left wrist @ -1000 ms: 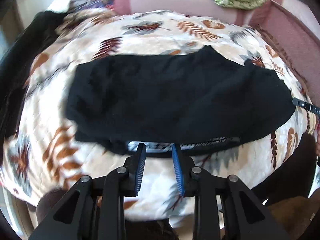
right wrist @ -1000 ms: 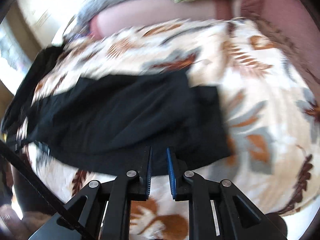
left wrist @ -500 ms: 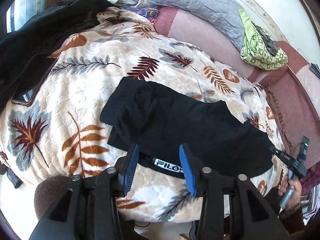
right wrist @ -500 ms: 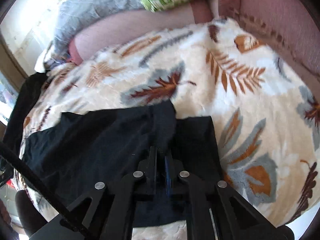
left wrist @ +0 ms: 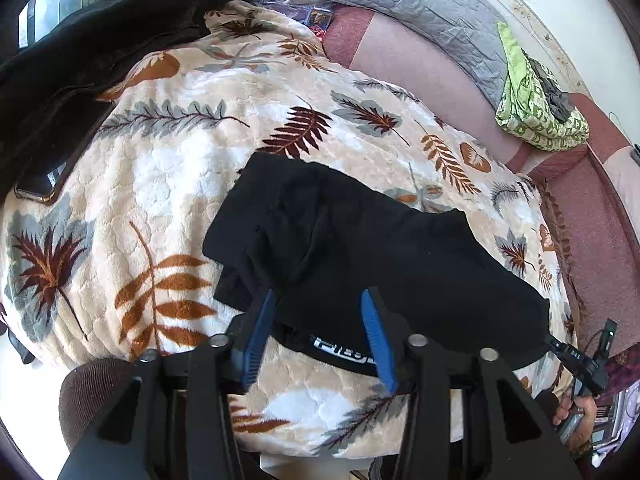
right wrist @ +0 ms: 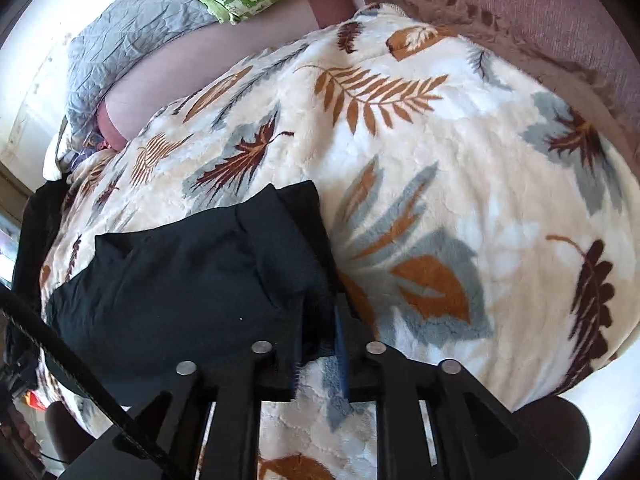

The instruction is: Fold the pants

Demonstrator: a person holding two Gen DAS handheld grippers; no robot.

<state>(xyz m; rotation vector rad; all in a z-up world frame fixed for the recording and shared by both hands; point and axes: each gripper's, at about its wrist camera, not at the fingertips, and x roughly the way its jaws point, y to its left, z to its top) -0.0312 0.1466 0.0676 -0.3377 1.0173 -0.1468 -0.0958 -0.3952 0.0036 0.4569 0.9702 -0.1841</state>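
Observation:
The black pants (left wrist: 372, 248) lie folded in a long band across the leaf-print blanket (left wrist: 168, 168), with a white-lettered waistband at their near edge. My left gripper (left wrist: 318, 330) is open and hovers over the near left part of the pants, holding nothing. In the right wrist view the pants (right wrist: 180, 292) fill the lower left. My right gripper (right wrist: 318, 340) is closed on the near right corner of the pants, with black cloth between the blue pads. That gripper also shows at the far right of the left wrist view (left wrist: 576, 360).
A black garment (left wrist: 80, 64) lies on the blanket's far left, and a phone (left wrist: 44, 188) lies beside it. A grey quilt (left wrist: 420, 4) and a green patterned cloth (left wrist: 536, 112) rest on the pink sofa back (left wrist: 420, 68). The blanket's front edge drops off near me.
My left gripper has opened wider and pulled back to the left end of the pants. My right gripper has moved onto the right corner of the pants and closed on the cloth.

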